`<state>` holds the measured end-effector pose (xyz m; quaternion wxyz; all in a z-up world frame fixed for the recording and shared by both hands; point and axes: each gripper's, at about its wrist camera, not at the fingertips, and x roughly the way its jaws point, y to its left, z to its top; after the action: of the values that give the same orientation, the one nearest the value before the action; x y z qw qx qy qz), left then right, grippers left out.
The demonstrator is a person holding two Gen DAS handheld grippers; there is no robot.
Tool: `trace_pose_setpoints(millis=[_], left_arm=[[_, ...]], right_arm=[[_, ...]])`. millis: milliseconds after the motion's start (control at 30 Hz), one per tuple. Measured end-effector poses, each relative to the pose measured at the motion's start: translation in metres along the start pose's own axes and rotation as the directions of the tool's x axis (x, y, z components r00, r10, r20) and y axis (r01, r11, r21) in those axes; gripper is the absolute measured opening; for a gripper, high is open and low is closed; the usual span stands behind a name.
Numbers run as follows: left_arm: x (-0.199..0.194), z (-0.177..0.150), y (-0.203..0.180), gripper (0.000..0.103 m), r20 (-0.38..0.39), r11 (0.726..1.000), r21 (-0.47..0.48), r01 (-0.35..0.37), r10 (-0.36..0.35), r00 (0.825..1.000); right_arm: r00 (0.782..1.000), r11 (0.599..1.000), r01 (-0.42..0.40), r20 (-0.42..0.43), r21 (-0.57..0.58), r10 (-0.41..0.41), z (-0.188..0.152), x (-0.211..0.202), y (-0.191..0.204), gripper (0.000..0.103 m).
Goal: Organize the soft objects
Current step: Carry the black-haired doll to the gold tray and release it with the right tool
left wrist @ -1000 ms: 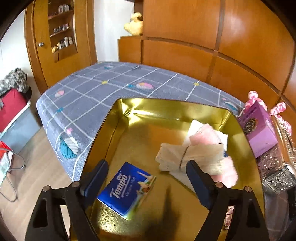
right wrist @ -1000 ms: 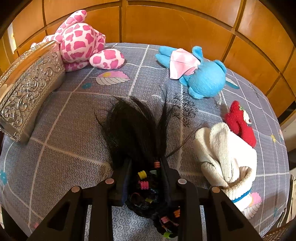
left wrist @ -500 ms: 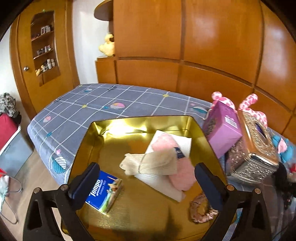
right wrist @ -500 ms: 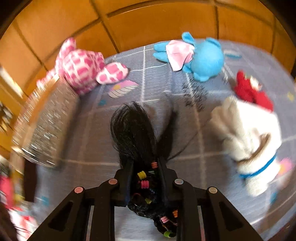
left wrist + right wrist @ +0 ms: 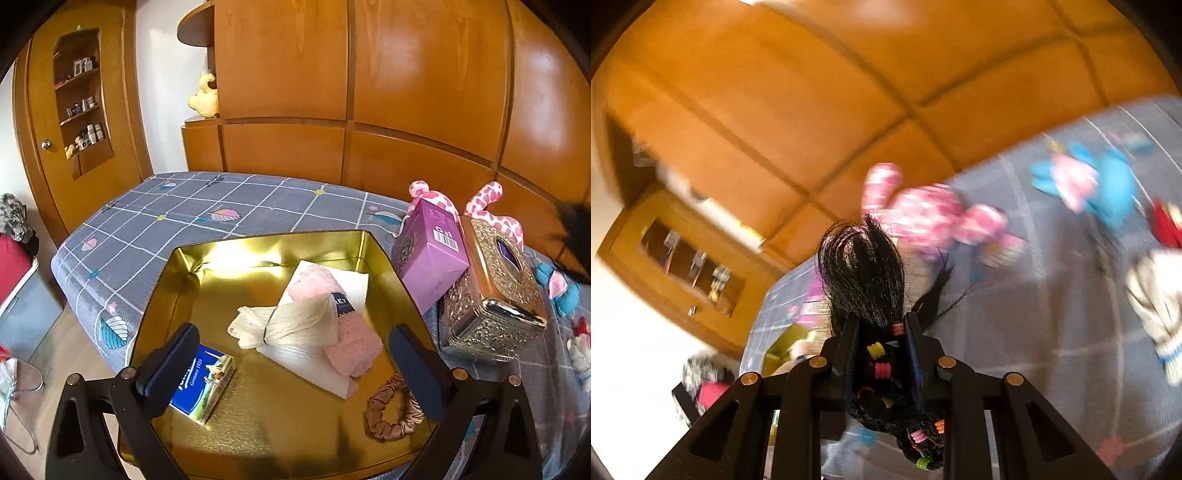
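My right gripper [image 5: 881,332] is shut on a black hairpiece [image 5: 862,273] with coloured bands, held up in the air; it also shows as a dark blur at the right edge of the left wrist view [image 5: 576,236]. My left gripper [image 5: 295,347] is open and empty above a gold tin tray [image 5: 177,295] on the bed. In the tray lie a cream knit cloth [image 5: 291,325], a pink fluffy cloth [image 5: 351,347], a white towel [image 5: 354,288], a blue tissue pack [image 5: 203,384] and a brown scrunchie [image 5: 393,413].
A purple box [image 5: 428,266] and an ornate silver tissue box [image 5: 495,299] stand right of the tray. A pink spotted plush [image 5: 931,218], a blue plush [image 5: 1100,188], a red plush [image 5: 1165,225] and a white knit item [image 5: 1160,295] lie on the grey bedspread [image 5: 221,210]. Wooden wall panels stand behind.
My right gripper lifted the hairpiece off the bed and swung left, blurring the view. My left gripper pulled back and turned right, bringing the scrunchie and boxes into view.
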<state>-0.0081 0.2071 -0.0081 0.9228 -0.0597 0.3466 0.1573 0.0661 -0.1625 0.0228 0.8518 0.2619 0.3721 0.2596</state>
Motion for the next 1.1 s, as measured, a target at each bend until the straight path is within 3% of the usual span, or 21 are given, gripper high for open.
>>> trace_pose_setpoints(millis=[200, 367, 500, 667, 800, 967, 1100], left_arm=[[-0.005, 0.019, 0.031, 0.103, 0.045, 0.997, -0.048, -0.057, 0.06, 0.997], [-0.022, 0.043, 0.092, 0.103, 0.116, 0.964, -0.213, -0.157, 0.184, 0.976], [-0.027, 0.047, 0.124, 0.103, 0.118, 0.936, -0.283, -0.209, 0.251, 0.961], [-0.023, 0.044, 0.127, 0.103, 0.109, 0.939, -0.292, -0.183, 0.222, 0.969], [-0.018, 0.042, 0.115, 0.103, 0.109, 0.955, -0.255, -0.152, 0.184, 0.977], [-0.014, 0.039, 0.096, 0.103, 0.102, 0.968, -0.217, -0.124, 0.149, 0.983], [-0.016, 0.036, 0.08, 0.103, 0.11, 0.979, -0.187, -0.082, 0.103, 0.989]], right_arm=[[0.995, 0.978, -0.07, -0.089, -0.197, 0.053, -0.003, 0.046, 0.081, 0.022], [0.973, 0.94, -0.153, -0.21, -0.305, 0.091, -0.028, 0.101, 0.139, 0.022], [0.935, 0.903, -0.209, -0.348, -0.376, 0.071, -0.068, 0.159, 0.174, 0.022], [0.879, 0.839, -0.231, -0.475, -0.493, -0.037, -0.127, 0.221, 0.191, 0.026], [0.833, 0.859, -0.234, -0.55, -0.456, -0.065, -0.144, 0.236, 0.176, 0.032], [0.872, 0.872, -0.185, -0.485, -0.453, -0.066, -0.127, 0.214, 0.163, 0.036], [0.924, 0.858, -0.112, -0.37, -0.501, -0.095, -0.114, 0.184, 0.164, 0.039]])
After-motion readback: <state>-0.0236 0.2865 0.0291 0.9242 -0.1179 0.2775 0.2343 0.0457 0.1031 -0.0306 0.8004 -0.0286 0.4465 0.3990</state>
